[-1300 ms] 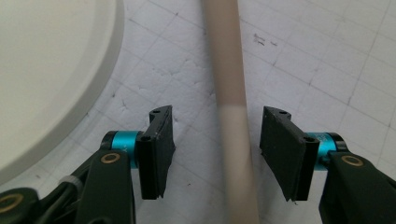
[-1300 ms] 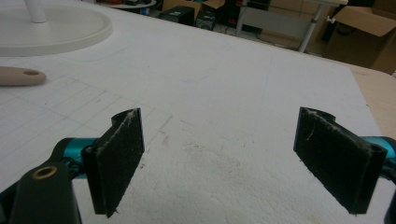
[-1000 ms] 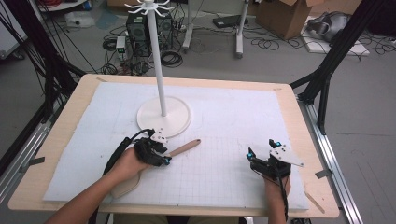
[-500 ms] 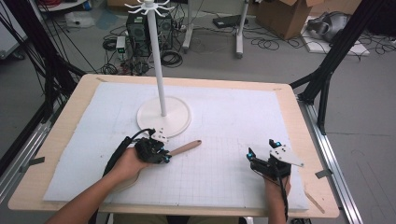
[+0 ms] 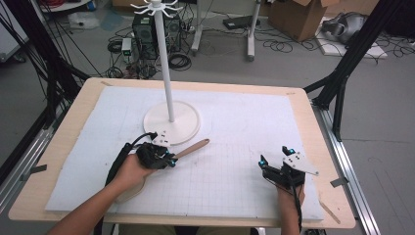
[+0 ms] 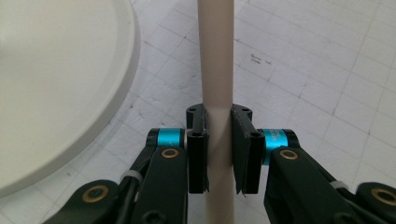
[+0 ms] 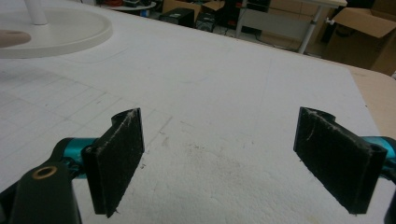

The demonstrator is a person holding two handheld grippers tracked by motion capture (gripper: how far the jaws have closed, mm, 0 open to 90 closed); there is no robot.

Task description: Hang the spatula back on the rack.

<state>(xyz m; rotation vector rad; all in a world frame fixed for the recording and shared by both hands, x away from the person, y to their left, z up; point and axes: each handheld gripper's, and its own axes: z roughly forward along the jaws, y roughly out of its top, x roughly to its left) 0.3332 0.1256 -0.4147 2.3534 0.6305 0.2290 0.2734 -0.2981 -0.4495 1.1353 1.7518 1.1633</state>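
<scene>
A beige wooden utensil lies on the white mat, its handle [image 5: 195, 146] pointing up and to the right, just in front of the stand's base. The broad end [image 5: 128, 192] sticks out under the person's left forearm. My left gripper [image 5: 169, 159] is shut on the handle; in the left gripper view both black pads [image 6: 197, 154] press against the handle [image 6: 215, 56] from either side. My right gripper [image 5: 273, 154] rests low over the mat at the right, open, its pads [image 7: 119, 158] wide apart with bare mat between them.
A white hook stand rises from a round base [image 5: 171, 122] behind the utensil, with hooks at the top [image 5: 156, 7]. Its base edge [image 6: 56, 84] lies just left of my left gripper. The mat [image 5: 244, 122] covers a wooden table [image 5: 313, 122]. Cables and boxes are on the floor beyond.
</scene>
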